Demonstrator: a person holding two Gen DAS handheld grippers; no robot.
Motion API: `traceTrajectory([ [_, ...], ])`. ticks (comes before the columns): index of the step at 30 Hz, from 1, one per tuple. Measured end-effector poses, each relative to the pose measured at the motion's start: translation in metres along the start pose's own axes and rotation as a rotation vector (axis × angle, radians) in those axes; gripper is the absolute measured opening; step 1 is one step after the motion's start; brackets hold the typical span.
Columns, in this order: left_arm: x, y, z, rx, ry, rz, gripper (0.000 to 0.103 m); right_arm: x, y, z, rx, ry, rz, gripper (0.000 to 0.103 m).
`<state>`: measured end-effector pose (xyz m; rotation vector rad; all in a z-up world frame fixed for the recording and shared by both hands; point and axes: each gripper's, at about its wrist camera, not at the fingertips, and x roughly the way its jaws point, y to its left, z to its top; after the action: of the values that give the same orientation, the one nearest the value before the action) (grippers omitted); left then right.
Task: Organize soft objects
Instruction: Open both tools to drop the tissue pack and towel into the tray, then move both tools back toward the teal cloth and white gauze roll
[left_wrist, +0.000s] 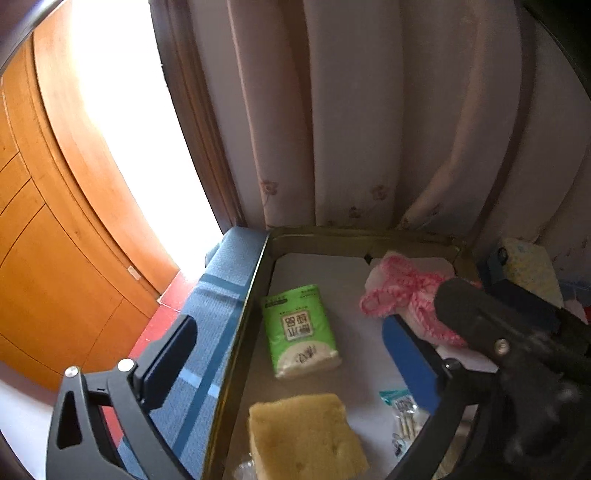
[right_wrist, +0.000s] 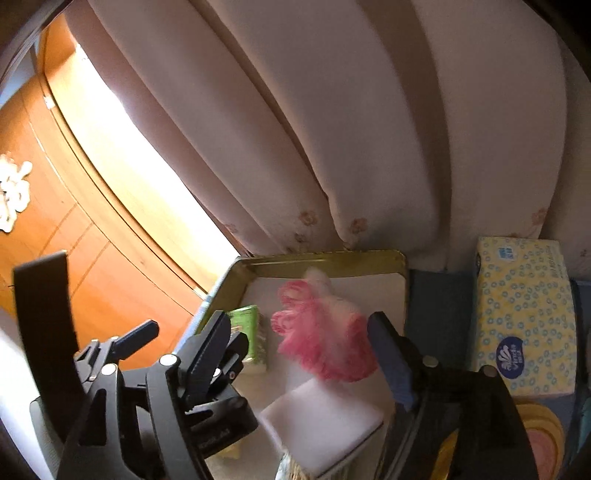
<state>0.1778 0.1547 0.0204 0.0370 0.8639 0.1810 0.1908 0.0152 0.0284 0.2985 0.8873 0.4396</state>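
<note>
A gold-rimmed tray (left_wrist: 255, 288) with a white liner holds a green tissue pack (left_wrist: 299, 328), a yellow sponge (left_wrist: 306, 435), a pink and white knitted cloth (left_wrist: 406, 295) and a small clear packet (left_wrist: 402, 410). My left gripper (left_wrist: 291, 347) is open above the tray, its fingers either side of the green pack. In the right wrist view my right gripper (right_wrist: 299, 339) is open, with the pink cloth (right_wrist: 321, 332) between its fingers, blurred; contact is unclear. A white foam block (right_wrist: 325, 424) lies below it, and the green pack (right_wrist: 251, 336) sits left.
A yellow patterned tissue box (right_wrist: 524, 317) stands right of the tray (right_wrist: 321, 262) on a blue striped cloth (left_wrist: 218, 295). Pale curtains (left_wrist: 351, 110) hang directly behind. Orange wooden cabinets (left_wrist: 44, 258) are at left. The left gripper's body (right_wrist: 155, 398) fills the lower left of the right wrist view.
</note>
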Motion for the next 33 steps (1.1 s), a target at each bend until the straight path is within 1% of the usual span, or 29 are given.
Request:
traceTrajectory([
  [2, -0.013, -0.001, -0.007, -0.008, -0.022, -0.023, 0.102, -0.013, -0.002, -0.005, 0.001, -0.043, 0.025, 0.079],
  [4, -0.024, -0.004, -0.013, -0.012, -0.054, -0.031, 0.102, -0.026, -0.002, -0.011, -0.004, -0.091, 0.025, 0.079],
  [7, -0.039, -0.008, -0.022, -0.029, -0.119, -0.045, 0.102, -0.051, -0.004, -0.024, -0.01, -0.185, 0.02, 0.079],
  [10, -0.058, -0.01, -0.035, -0.059, -0.204, -0.073, 0.102, -0.08, -0.008, -0.038, -0.026, -0.306, -0.033, 0.08],
  [14, -0.073, -0.017, -0.052, -0.094, -0.285, -0.103, 0.102, -0.11, -0.022, -0.064, -0.04, -0.464, -0.163, 0.086],
  [17, -0.08, -0.022, -0.064, -0.097, -0.342, -0.106, 0.102, -0.122, -0.029, -0.081, -0.049, -0.544, -0.252, 0.091],
  [19, -0.084, -0.027, -0.07, -0.102, -0.367, -0.099, 0.102, -0.131, -0.031, -0.089, -0.055, -0.565, -0.305, 0.091],
  [22, -0.09, -0.031, -0.082, -0.127, -0.418, -0.105, 0.102, -0.139, -0.037, -0.099, -0.071, -0.624, -0.333, 0.091],
  [24, -0.093, -0.034, -0.089, -0.142, -0.444, -0.105, 0.102, -0.147, -0.041, -0.105, -0.09, -0.665, -0.37, 0.091],
  [30, -0.102, -0.043, -0.102, -0.164, -0.519, -0.086, 0.102, -0.156, -0.047, -0.119, -0.1, -0.692, -0.413, 0.091],
  [33, -0.103, -0.049, -0.108, -0.159, -0.535, -0.08, 0.102, -0.157, -0.048, -0.12, -0.093, -0.693, -0.421, 0.091],
])
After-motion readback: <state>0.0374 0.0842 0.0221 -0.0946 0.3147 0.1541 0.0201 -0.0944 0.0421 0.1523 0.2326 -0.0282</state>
